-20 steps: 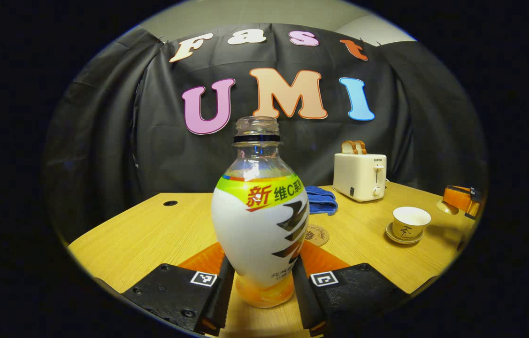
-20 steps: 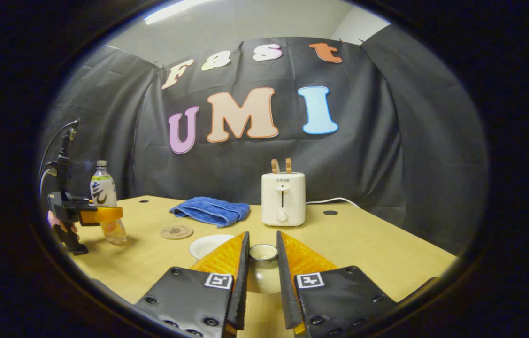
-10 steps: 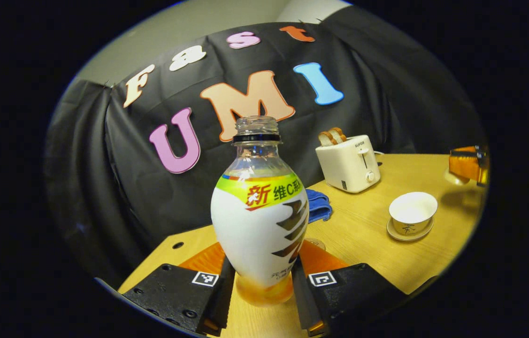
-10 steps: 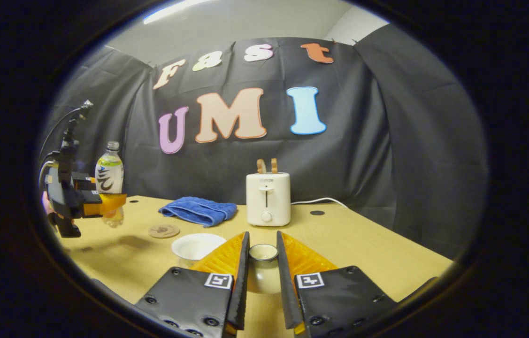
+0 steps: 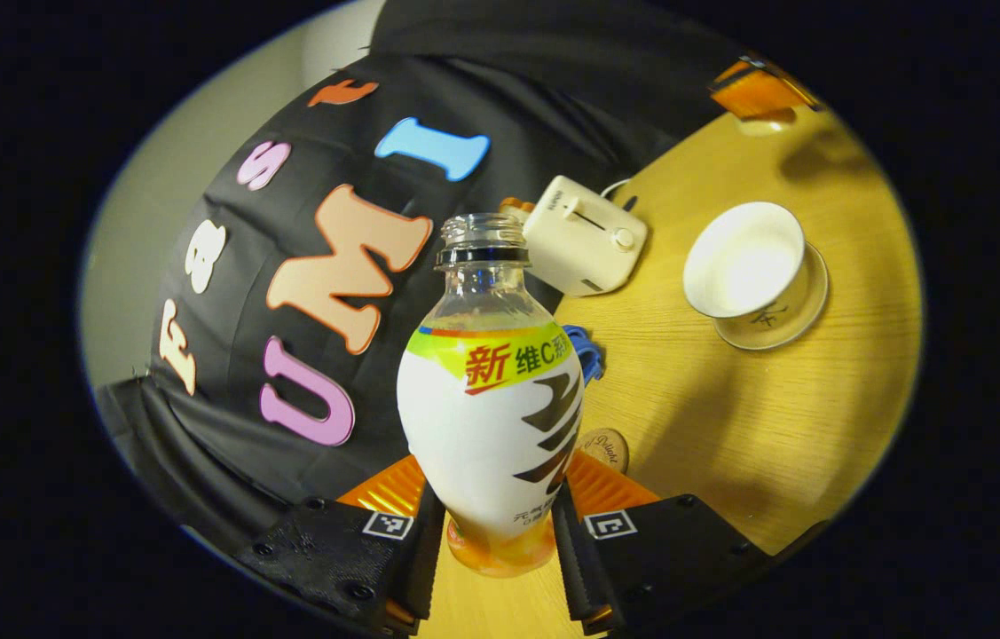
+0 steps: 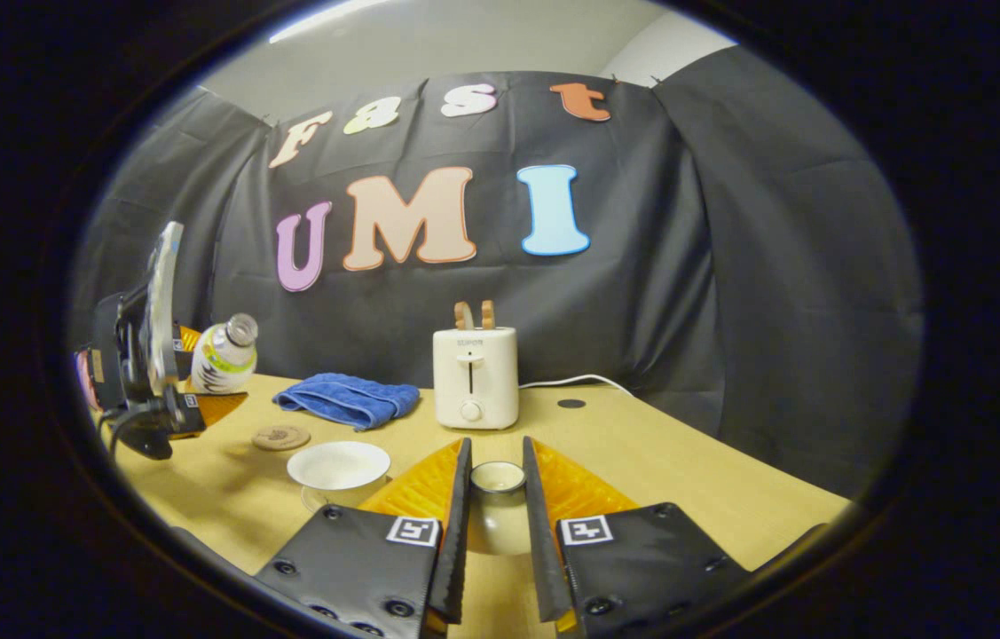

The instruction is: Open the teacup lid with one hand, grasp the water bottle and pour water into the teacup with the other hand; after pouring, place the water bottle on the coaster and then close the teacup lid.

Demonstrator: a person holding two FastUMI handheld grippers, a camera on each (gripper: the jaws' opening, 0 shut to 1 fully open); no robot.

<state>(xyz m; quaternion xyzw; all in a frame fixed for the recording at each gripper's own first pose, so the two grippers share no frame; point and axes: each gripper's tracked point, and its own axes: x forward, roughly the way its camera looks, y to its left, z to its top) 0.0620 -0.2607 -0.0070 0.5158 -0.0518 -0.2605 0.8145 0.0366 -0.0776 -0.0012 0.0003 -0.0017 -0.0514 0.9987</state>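
1. The left gripper (image 5: pixel 492 550) has both fingers clamped on the lower body of the water bottle (image 5: pixel 491 417), a bulbous clear plastic bottle with a glossy white wrap, an uncapped threaded neck and orange liquid at the base.
2. In the right gripper view that bottle (image 6: pixel 223 355) hangs above the table's left side, tilted with its mouth toward the teacup, held by the left gripper (image 6: pixel 198 404).
3. The teacup (image 5: pixel 746 262) is a round white cup, open, standing on a shallow saucer (image 5: pixel 797 315) on the table (image 5: pixel 730 426), whose top is pale wood grain.
4. The right gripper (image 6: pixel 494 532) has its fingers pressed on the teacup lid (image 6: pixel 496 506), a smooth cream dome with a ringed knob, held off the cup and to its right.
5. The coaster (image 6: pixel 280 437) is a flat, round, cork-like disc lying bare, left of the teacup (image 6: pixel 338 468).
6. Behind them lie a folded blue terry cloth (image 6: pixel 349 398) and a boxy cream toaster (image 6: pixel 475 377) with two bread slices (image 6: pixel 475 314) standing up.
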